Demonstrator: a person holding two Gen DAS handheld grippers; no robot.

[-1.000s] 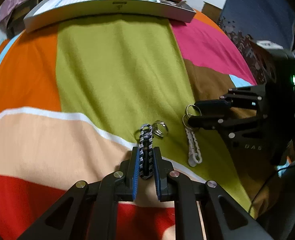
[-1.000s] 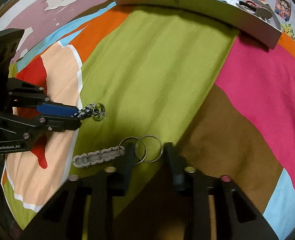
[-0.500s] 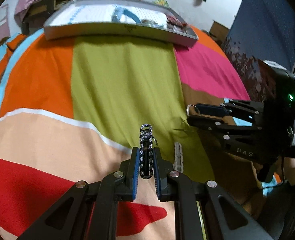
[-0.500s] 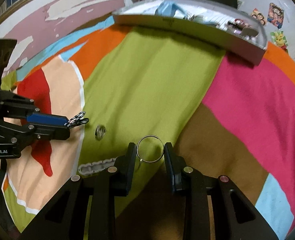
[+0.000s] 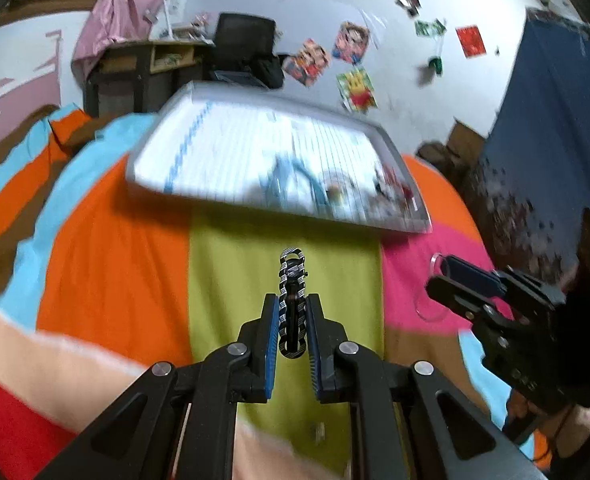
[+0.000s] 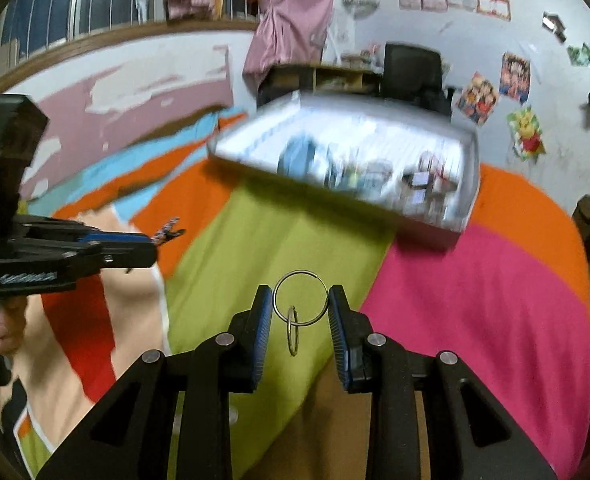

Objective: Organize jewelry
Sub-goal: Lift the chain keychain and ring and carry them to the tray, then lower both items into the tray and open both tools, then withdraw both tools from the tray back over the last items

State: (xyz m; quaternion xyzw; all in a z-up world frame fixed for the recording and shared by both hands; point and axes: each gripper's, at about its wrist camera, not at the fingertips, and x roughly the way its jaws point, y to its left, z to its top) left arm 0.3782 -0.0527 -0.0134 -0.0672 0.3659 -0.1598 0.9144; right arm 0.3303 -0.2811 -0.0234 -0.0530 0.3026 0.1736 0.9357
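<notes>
The left hand-held gripper (image 5: 291, 330) clamps a braided strap (image 5: 293, 300) (long axis pointing forward), right hand-held gripper (image 6: 300, 322) pinches a key ring (image 6: 301, 298).

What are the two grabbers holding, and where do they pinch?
Left gripper pinches a braided strap by its lower end. Right gripper pinches a metal ring across its sides; a smaller ring dangles from it.

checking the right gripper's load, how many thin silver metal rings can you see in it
2: a large thin silver metal ring clamped between the right gripper pads, and a smaller ring hanging from it, edge-on. Others may be hidden.
</notes>
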